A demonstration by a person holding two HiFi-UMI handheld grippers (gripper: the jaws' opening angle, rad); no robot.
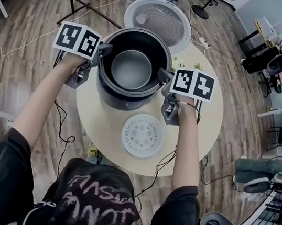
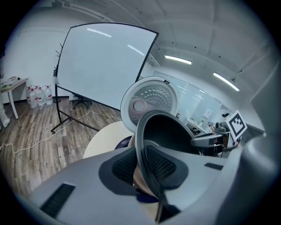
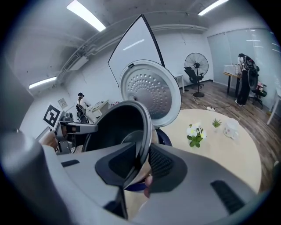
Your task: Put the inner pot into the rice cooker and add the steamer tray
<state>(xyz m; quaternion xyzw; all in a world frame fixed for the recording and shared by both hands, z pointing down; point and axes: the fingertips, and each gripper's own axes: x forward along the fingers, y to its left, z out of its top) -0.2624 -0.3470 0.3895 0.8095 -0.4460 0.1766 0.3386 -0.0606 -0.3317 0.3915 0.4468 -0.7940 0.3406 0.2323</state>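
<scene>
**A:** Left gripper [image 2: 142, 165]: nearly closed, pinching the rim of the inner pot [image 1: 132, 66], one pad inside the wall, one outside. Same for the right gripper [image 3: 140, 163], clamped on the opposite side of the rim.

**B:** So carried between the two, rim right in the jaws. Sits where, beyond that?

**A:** Hangs at the mouth of the rice cooker [image 1: 112, 98], in front of the raised lid [image 1: 158, 19]. Looks partly inside; cannot tell whether seated on the bottom.

**B:** Likely trouble from here?

**A:** Probably tilts with uneven lowering, then catches on the cooker's edge. Could also slip out of such thin pinches and land hard. Might trap the outer pads between pot wall and cooker wall, too.

**B:** And the steamer tray [image 1: 142, 135]?

**A:** Lies flat on the round table [image 1: 203, 119], just on the near side of the cooker, apart from both grippers, waiting for later.
</scene>
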